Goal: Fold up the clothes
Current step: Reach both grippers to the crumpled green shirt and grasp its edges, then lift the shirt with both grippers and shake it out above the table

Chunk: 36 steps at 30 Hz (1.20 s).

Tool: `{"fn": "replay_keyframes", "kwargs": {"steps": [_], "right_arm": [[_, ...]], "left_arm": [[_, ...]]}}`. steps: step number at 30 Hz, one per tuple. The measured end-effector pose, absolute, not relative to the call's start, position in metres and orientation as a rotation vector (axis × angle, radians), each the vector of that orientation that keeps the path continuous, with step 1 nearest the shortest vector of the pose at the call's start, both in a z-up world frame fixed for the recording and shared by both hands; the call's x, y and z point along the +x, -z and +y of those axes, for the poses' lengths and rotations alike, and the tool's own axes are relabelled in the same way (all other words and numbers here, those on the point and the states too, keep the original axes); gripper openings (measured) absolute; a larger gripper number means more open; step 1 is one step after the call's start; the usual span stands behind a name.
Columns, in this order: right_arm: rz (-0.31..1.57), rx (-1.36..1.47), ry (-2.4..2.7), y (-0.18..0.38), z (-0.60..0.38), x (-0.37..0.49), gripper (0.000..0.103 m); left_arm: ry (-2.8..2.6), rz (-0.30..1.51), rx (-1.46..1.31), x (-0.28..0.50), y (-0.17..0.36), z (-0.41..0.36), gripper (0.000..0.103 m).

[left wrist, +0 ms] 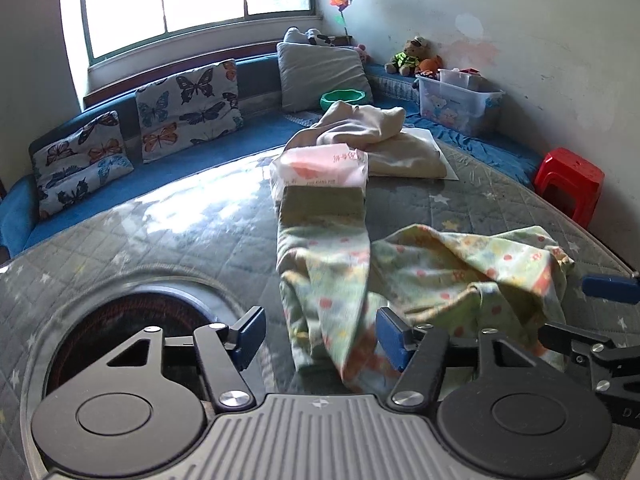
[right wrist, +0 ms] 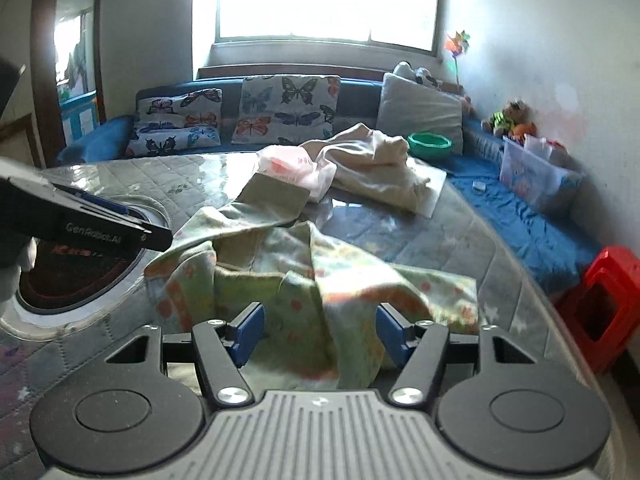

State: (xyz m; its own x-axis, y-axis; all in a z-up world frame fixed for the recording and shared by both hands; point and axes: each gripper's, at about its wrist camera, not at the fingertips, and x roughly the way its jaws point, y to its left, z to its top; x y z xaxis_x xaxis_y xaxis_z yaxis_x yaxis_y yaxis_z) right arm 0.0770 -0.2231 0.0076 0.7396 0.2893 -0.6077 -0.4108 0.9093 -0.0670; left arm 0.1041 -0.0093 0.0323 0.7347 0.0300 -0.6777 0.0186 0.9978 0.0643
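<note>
floral garment [left wrist: 420, 276] rumpled, centre-right of left view, lower centre of right view | left gripper [left wrist: 320, 338] spread, cloth between pads | right gripper [right wrist: 320, 334] spread, same | risk: pinching several bunched layers, fold skews | cream garment [left wrist: 384, 140] unfolded, upper centre

Daylight is pouring in from the wide multi-pane window [left wrist: 192, 0], which is blowing out to pure white in my right wrist view. Glare is bouncing off the clear plastic sheet over the grey quilted table [left wrist: 192, 208]. The green floral-print cotton garment [right wrist: 304, 280] is smearing with motion blur near both lenses. Fisheye distortion is bending the edges and darkening the corners.
</note>
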Motion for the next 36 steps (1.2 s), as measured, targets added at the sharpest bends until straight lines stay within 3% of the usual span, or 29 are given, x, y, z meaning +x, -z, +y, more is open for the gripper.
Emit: {"fn": "replay_keyframes", "kwargs": {"steps": [21,24,26,28,30,34,36], "right_arm": [[0.734,-0.291,-0.453,0.024,-0.189,0.183,0.052],[0.750,-0.310,-0.451,0.032,-0.188,0.189,0.045],[0.752,-0.319,-0.446,0.035,-0.188,0.189,0.039],[0.740,-0.323,-0.437,0.035,-0.191,0.186,0.035],[0.728,-0.327,-0.428,0.034,-0.193,0.182,0.024],[0.704,-0.334,-0.410,0.033,-0.197,0.175,0.008],[0.691,-0.338,-0.400,0.033,-0.199,0.171,0.006]], "left_arm": [[0.020,0.859,0.274,0.191,0.010,-0.036,0.065],[0.030,0.877,0.268,0.194,0.014,-0.031,0.048],[0.035,0.876,0.255,0.193,0.014,-0.026,0.043],[0.040,0.873,0.237,0.192,0.011,-0.022,0.027],[0.044,0.867,0.219,0.190,0.007,-0.018,0.020],[0.045,0.849,0.189,0.185,-0.001,-0.012,0.013],[0.046,0.841,0.174,0.180,-0.005,-0.008,0.012]]}}
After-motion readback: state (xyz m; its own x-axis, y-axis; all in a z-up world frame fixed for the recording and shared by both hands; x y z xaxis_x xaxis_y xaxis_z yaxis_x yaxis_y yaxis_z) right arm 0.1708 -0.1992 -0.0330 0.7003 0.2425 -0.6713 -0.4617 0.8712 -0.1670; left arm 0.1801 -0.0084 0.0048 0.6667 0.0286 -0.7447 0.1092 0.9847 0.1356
